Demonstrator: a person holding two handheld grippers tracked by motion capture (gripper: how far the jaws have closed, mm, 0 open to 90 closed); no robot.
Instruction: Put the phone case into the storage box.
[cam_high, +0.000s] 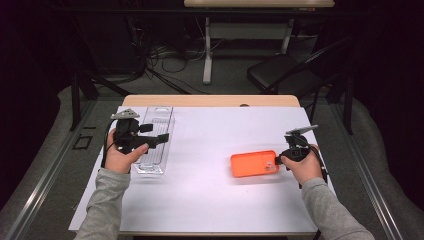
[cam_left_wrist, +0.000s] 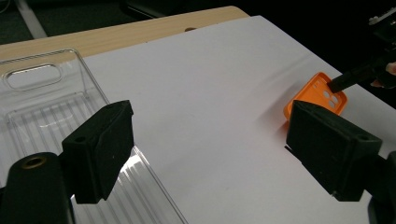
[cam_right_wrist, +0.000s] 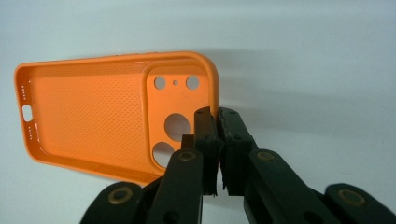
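Right gripper (cam_right_wrist: 217, 140): jaws pinched shut on the camera-end rim of the orange soft-plastic phone case (cam_right_wrist: 98, 112), at the right of the white tabletop (cam_high: 210, 135). Likely light, flexible, slightly grippy; rim suits holding. Left gripper (cam_left_wrist: 210, 149): jaws wide, empty, over the clear plastic tray (cam_left_wrist: 42, 98).

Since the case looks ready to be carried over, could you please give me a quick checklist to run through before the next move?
1. Right gripper shut on the wall of the orange phone case: ok.
2. Grip at the camera-cutout end: ok.
3. Case lifted off the white sheet: cannot tell.
4. Left gripper open, holding nothing: ok.
5. Clear tray free to receive the case: ok.
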